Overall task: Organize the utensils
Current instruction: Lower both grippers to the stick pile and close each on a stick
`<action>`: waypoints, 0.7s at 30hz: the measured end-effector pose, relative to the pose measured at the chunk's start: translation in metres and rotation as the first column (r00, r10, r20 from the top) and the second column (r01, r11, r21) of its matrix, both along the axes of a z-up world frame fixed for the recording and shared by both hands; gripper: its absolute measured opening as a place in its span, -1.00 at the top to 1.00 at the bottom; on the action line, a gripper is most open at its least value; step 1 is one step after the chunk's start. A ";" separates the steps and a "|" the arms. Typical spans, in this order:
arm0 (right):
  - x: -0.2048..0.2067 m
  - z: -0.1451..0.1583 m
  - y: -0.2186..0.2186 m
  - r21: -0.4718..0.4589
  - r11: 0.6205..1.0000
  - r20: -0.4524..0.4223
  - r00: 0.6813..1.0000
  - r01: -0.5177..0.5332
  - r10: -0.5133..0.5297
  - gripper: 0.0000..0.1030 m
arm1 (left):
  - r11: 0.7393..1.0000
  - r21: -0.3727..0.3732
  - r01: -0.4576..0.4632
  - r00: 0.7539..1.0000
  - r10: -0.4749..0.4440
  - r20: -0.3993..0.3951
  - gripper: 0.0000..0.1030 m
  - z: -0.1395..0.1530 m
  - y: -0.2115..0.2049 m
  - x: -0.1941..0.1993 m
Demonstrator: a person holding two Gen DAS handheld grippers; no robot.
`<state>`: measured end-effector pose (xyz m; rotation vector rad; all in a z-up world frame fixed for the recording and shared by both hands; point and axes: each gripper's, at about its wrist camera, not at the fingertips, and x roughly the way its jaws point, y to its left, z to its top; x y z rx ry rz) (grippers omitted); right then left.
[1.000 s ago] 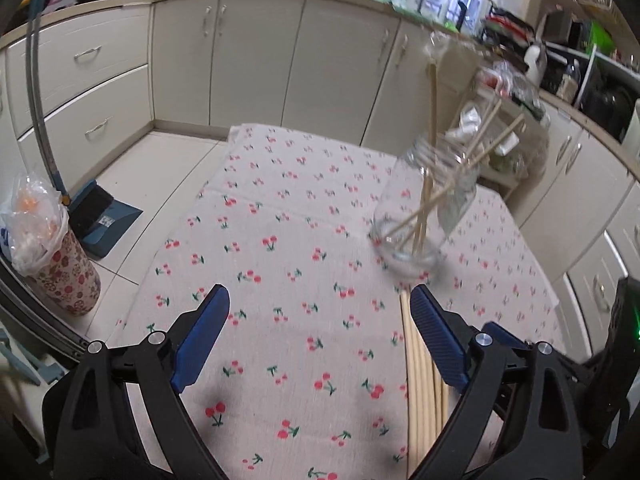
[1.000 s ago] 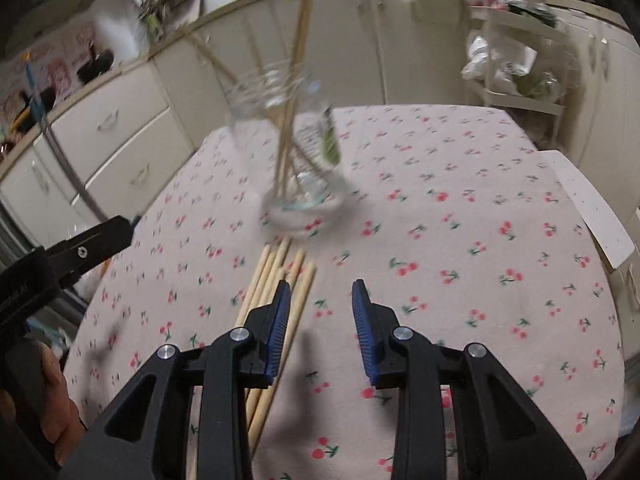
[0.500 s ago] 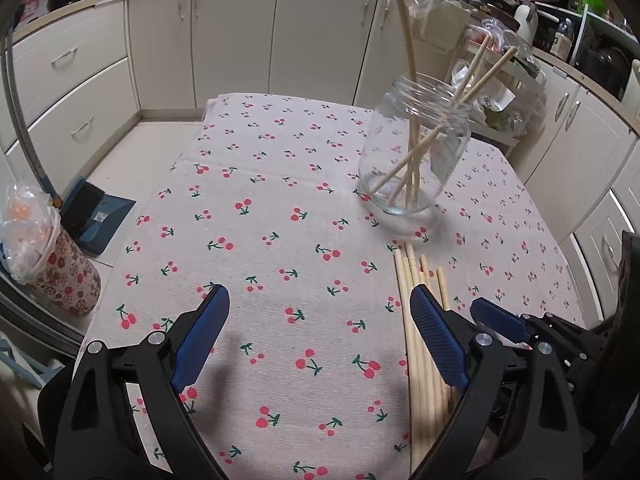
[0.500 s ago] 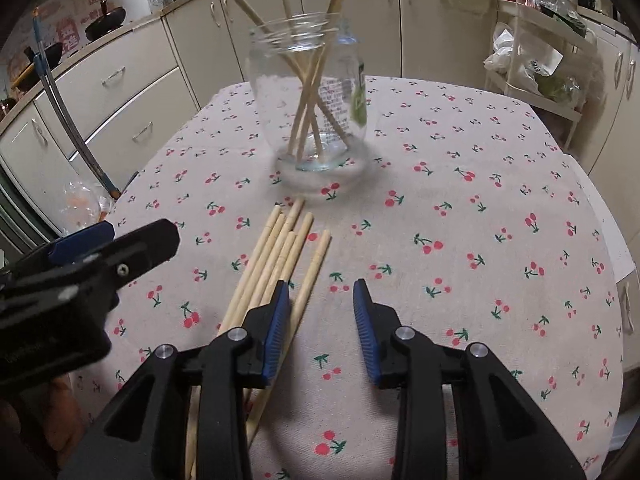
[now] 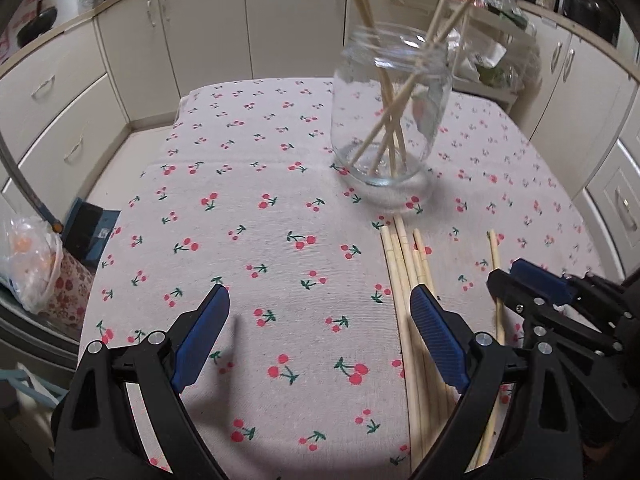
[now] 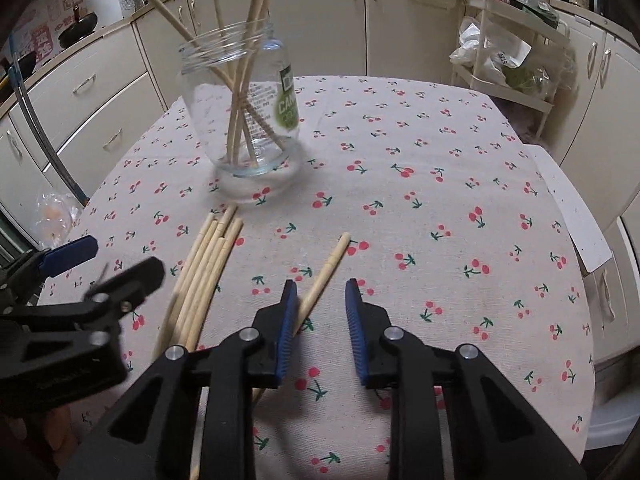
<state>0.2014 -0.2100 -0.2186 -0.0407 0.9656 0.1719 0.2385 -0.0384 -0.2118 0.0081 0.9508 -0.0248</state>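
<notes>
A clear glass jar (image 5: pixel 390 120) (image 6: pixel 244 116) stands on the cherry-print tablecloth and holds several wooden chopsticks. A bundle of loose chopsticks (image 5: pixel 408 280) (image 6: pixel 204 268) lies on the cloth in front of it. One chopstick (image 6: pixel 326 268) (image 5: pixel 495 276) lies apart, angled, its lower part passing by the left finger of my right gripper (image 6: pixel 320 320). That gripper is open and low over the cloth. My left gripper (image 5: pixel 320 336) is wide open and empty, its right finger over the bundle.
The table (image 5: pixel 240 220) stands in a kitchen with cream cabinets (image 5: pixel 200 40) around it. A plastic bag (image 5: pixel 28 260) sits on the floor at the left. A wire shelf with bags (image 6: pixel 508 56) stands beyond the table's far right corner.
Both grippers moved forward and lower toward the table. One chopstick now lies apart from the bundle, beside my right gripper's left finger. The right gripper's jaws stand wider.
</notes>
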 end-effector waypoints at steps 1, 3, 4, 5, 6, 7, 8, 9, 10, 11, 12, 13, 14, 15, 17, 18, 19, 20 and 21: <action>0.000 0.000 -0.001 0.008 1.000 -0.002 1.000 0.001 -0.001 0.50 | 1.000 0.014 0.004 1.000 -0.004 -0.008 -0.70 -0.002 -0.002 0.002; 0.001 0.000 -0.002 0.018 1.000 -0.003 1.000 0.002 -0.002 0.50 | 0.999 0.032 0.005 1.000 -0.004 -0.019 -0.70 -0.006 -0.003 0.005; 0.000 0.000 -0.003 0.020 1.000 -0.003 1.000 0.002 -0.002 0.50 | 0.999 0.037 0.003 1.000 -0.002 -0.024 -0.70 -0.008 -0.004 0.007; 0.000 0.000 -0.003 0.021 1.000 -0.002 1.000 0.001 -0.001 0.50 | 0.999 0.035 0.001 1.000 0.000 -0.026 -0.70 -0.010 -0.003 0.008; 0.000 0.000 -0.003 0.022 1.000 -0.002 1.000 0.002 -0.002 0.50 | 0.999 0.035 -0.004 1.000 0.005 -0.024 -0.70 -0.010 -0.003 0.008; 0.000 0.000 -0.003 0.026 1.000 -0.003 1.000 0.002 -0.002 0.50 | 0.999 0.042 -0.007 1.000 0.008 -0.022 -0.70 -0.009 -0.003 0.009; 0.000 0.001 -0.003 0.030 1.000 -0.003 1.000 0.002 -0.002 0.50 | 0.998 0.062 -0.010 1.000 0.011 -0.017 -0.70 -0.009 -0.003 0.009; 0.000 0.000 -0.003 0.033 0.999 -0.003 1.000 0.001 -0.001 0.50 | 0.997 0.081 -0.015 1.000 0.017 -0.019 -0.70 -0.009 -0.003 0.009; 0.000 0.000 -0.003 0.035 0.999 -0.004 1.000 -0.001 0.001 0.50 | 0.996 0.087 -0.009 0.999 0.013 -0.040 -0.70 -0.011 -0.003 0.011; 0.000 0.000 -0.003 0.036 0.999 -0.004 1.000 -0.002 0.002 0.50 | 0.997 0.073 -0.007 0.999 0.011 -0.050 -0.70 -0.011 -0.001 0.011; 0.000 0.000 -0.003 0.037 0.999 -0.004 1.000 -0.003 0.003 0.50 | 0.998 0.064 -0.010 0.998 0.013 -0.054 -0.70 -0.012 0.000 0.011; 0.000 0.000 -0.003 0.040 0.999 -0.005 1.000 -0.005 0.005 0.50 | 0.998 0.069 -0.009 0.998 0.013 -0.053 -0.70 -0.013 0.001 0.010; 0.000 0.000 -0.003 0.042 0.999 -0.005 1.000 -0.005 0.005 0.50 | 0.997 0.076 -0.008 0.999 0.012 -0.050 -0.70 -0.012 0.001 0.009; 0.000 0.001 -0.004 0.048 0.999 -0.007 1.000 -0.004 0.004 0.50 | 0.998 0.068 -0.016 0.999 0.019 -0.043 -0.70 -0.009 0.002 0.007; 0.000 0.000 -0.005 0.057 0.998 -0.009 1.000 -0.001 0.001 0.50 | 0.999 0.038 -0.026 0.999 0.026 -0.023 -0.70 -0.003 0.003 0.004; 0.000 0.000 -0.005 0.058 0.998 -0.009 1.000 0.000 0.001 0.50 | 0.999 0.038 -0.018 1.000 0.018 -0.023 -0.70 -0.001 0.001 0.004; 0.000 0.001 -0.005 0.054 0.999 -0.009 1.000 -0.001 0.002 0.50 | 0.999 0.043 -0.003 1.000 0.004 -0.026 -0.70 -0.001 -0.002 0.004; 0.001 0.001 -0.005 0.052 0.999 -0.008 1.000 -0.001 0.002 0.50 | 0.998 0.054 0.010 1.000 -0.008 -0.030 -0.70 -0.001 -0.005 0.005; 0.001 0.000 -0.005 0.053 0.999 -0.009 1.000 -0.002 0.002 0.49 | 0.998 0.061 0.015 0.999 -0.013 -0.035 -0.70 -0.003 -0.006 0.007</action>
